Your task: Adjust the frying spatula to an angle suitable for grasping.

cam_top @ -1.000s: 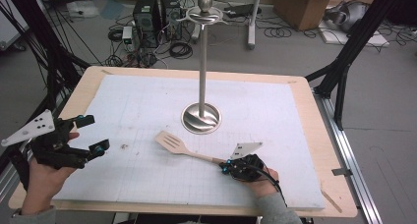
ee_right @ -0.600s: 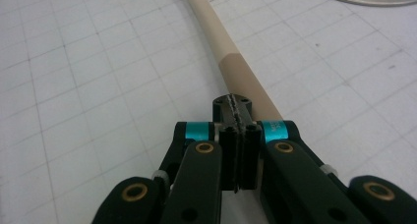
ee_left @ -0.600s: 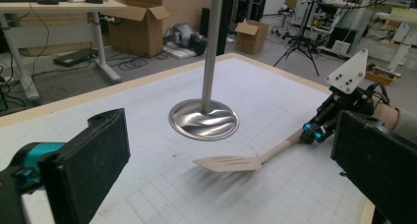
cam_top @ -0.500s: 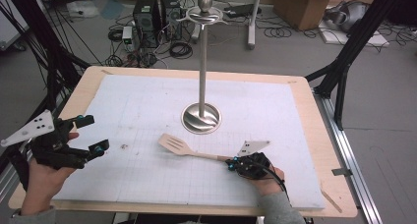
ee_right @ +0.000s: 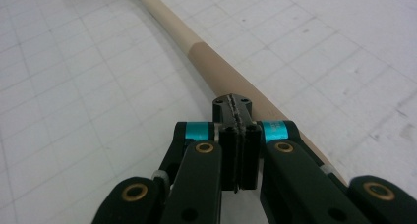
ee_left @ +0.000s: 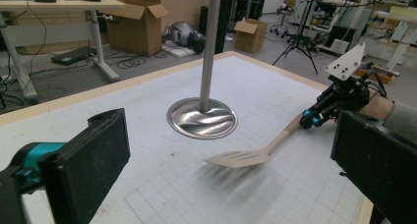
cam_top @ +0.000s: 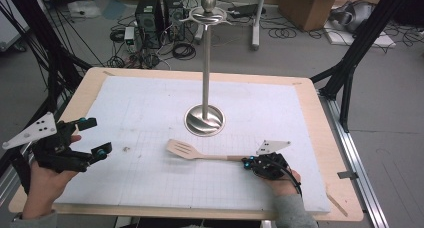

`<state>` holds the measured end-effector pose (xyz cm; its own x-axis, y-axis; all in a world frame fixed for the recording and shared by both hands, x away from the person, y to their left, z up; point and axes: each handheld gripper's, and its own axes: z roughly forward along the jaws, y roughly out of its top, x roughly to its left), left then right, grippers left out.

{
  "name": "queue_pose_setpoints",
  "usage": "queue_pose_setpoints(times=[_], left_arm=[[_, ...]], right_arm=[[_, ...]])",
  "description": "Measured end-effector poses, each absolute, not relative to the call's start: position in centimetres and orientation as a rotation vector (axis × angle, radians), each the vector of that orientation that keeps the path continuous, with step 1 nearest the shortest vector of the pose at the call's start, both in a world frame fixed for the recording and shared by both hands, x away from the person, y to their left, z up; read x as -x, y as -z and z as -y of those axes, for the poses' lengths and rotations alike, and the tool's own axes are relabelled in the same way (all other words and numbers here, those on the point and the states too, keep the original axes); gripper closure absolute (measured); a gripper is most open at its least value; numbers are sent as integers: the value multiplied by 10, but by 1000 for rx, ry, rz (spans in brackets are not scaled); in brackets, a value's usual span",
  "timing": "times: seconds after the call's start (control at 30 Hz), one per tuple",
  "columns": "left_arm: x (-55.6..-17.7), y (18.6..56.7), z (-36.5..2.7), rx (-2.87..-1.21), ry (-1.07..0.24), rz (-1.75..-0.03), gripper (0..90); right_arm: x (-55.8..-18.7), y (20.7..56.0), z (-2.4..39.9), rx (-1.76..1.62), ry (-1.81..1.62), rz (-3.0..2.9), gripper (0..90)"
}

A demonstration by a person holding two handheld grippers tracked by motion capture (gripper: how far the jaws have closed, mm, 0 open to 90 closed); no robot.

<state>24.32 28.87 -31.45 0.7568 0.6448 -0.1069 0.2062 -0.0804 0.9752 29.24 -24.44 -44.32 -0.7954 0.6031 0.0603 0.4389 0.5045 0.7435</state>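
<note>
One wooden spatula on the counter, two tongs, one metal stand.

At the left edge of the counter [cam_top: 310, 95] the left tongs [cam_top: 92, 138] hover with jaws wide apart and nothing between them. Right of them lies the single spatula [cam_top: 192, 151]: pale wood, a flat slotted blade pointing left, a slim round handle running right, its end section a slightly darker tan. It rests on the white gridded mat just in front of the one metal stand [cam_top: 205, 119], a round shiny base with a tall pole. At the handle's far end sit the right tongs [cam_top: 248, 163], jaws pressed fully together, beside the handle [ee_right: 216, 67] rather than around it.
</note>
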Motion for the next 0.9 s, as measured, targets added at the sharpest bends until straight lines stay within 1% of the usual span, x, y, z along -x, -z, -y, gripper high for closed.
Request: queue_pose_setpoints(times=[0.37,0.5,0.6,0.67,0.73,0.83,0.87,0.9], left_arm=[[-243,314,-290,-1642,-418,-693,17],[-242,313,-289,-1643,-416,-687,17],[-243,313,-289,-1641,-419,-687,18],[-243,313,-290,-1643,-418,-691,17],[-242,312,-292,-1645,-425,-696,17],[-238,309,-297,-1619,-435,-697,17],[-236,308,-299,-1611,-442,-701,17],[-235,307,-301,-1607,-444,-698,17]], right_arm=[[-297,446,266,-955,-1181,-2489,900],[-297,445,266,-965,-1172,-2495,900],[-295,440,265,-952,-1253,-2477,900],[-294,427,253,-890,-1337,-2439,900],[-294,425,249,-880,-1339,-2434,900],[-298,422,230,-870,-1375,-2422,900],[-304,422,214,-876,-1360,-2443,900],[-304,422,214,-876,-1360,-2443,900]])
